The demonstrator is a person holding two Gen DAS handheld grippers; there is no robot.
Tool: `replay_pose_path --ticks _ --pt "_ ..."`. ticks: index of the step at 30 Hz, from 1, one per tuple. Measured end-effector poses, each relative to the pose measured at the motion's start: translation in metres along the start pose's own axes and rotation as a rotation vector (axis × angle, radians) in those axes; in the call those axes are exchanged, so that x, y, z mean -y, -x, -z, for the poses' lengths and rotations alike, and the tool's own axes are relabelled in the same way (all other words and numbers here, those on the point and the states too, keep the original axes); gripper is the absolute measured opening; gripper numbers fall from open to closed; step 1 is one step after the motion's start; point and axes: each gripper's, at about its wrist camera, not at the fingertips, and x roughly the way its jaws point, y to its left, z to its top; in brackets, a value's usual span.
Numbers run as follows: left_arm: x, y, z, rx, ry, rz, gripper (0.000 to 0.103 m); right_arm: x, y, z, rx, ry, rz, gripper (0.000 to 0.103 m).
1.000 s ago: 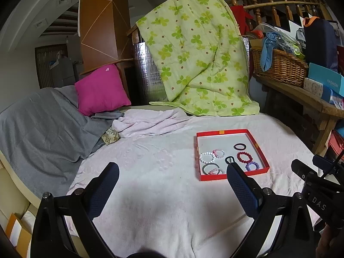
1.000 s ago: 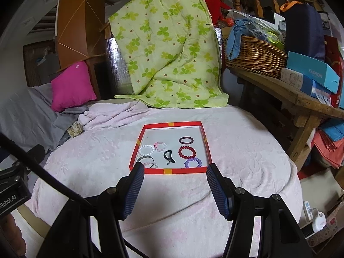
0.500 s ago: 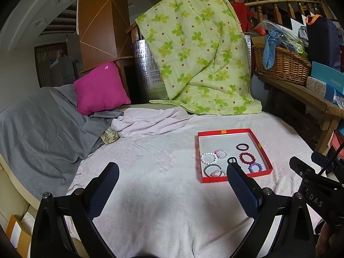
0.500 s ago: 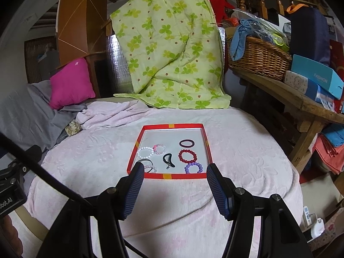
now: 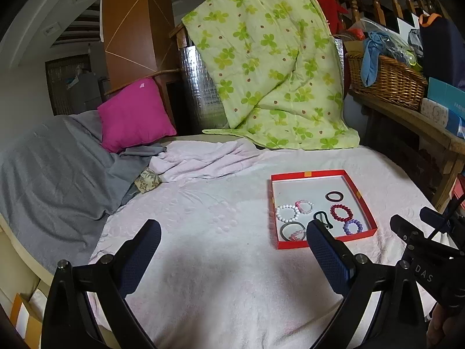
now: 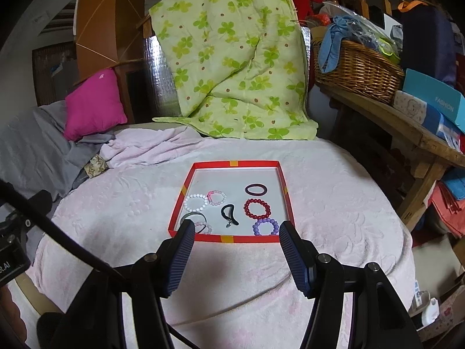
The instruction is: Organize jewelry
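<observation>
1. Since a second ago: the right tool (image 6: pixel 234 240) has closed in on the red tray (image 6: pixel 229 163); the jewelry in it hasn't shifted.
2. Bracelets and hair ties all lie inside the tray on the pink-covered bed (image 6: pixel 334 197). This fits sorted or still unsorted.
3. Right tool: fingers apart, empty, hovering at the tray's near rim.
4. Left tool (image 5: pixel 232 242): fingers wide apart, empty, over the bed left of the tray.

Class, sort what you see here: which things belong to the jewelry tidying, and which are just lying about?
Belong to the job:
red tray
white bracelet
dark red bracelet
purple bracelet
black hair tie

Just lying about:
pink cushion
green quilt
wicker basket
blue box
</observation>
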Motion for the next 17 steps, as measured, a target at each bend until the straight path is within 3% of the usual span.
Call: replay_pose_path --ticks 12,17 --pt "0.003 -0.019 -0.005 -0.014 -0.004 0.009 0.100 0.002 -0.024 -0.005 -0.027 -0.003 0.006 0.064" --pt "-0.001 -0.038 0.000 -0.010 0.021 0.059 0.100 0.012 -0.033 -0.007 -0.021 -0.019 -0.002 0.064"
